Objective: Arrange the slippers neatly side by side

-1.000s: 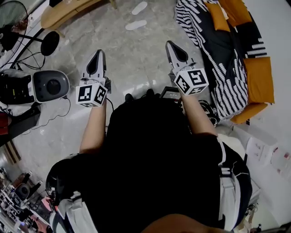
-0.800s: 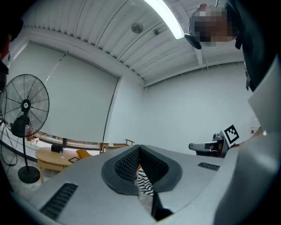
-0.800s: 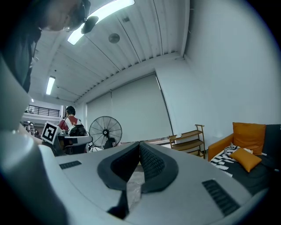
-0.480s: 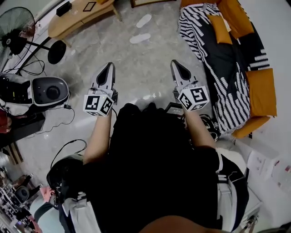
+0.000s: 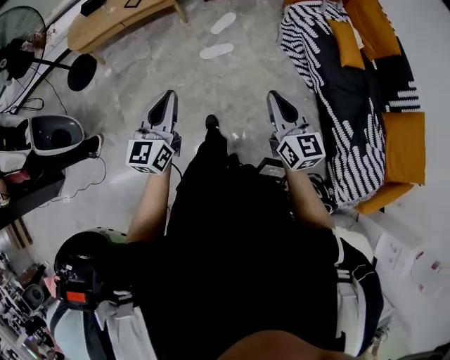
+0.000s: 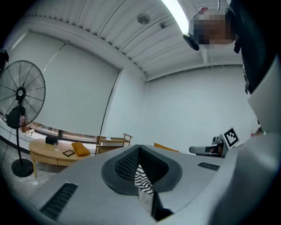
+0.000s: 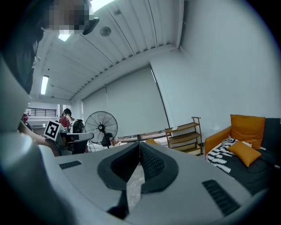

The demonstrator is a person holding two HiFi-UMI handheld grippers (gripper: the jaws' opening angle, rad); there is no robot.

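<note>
White slippers (image 5: 216, 50) lie on the grey floor (image 5: 232, 84), near each other but not lined up, well ahead of both grippers. Left gripper (image 5: 167, 102) and right gripper (image 5: 276, 100): jaws pressed together, nothing between them.

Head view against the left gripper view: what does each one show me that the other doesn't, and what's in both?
Only the head view: the two white slippers, lying apart on the floor ahead of the person. Only the left gripper view: the wooden shelf rack and the ceiling light strip. Both: the standing fan, the wooden table, the left gripper and the right gripper.
</note>
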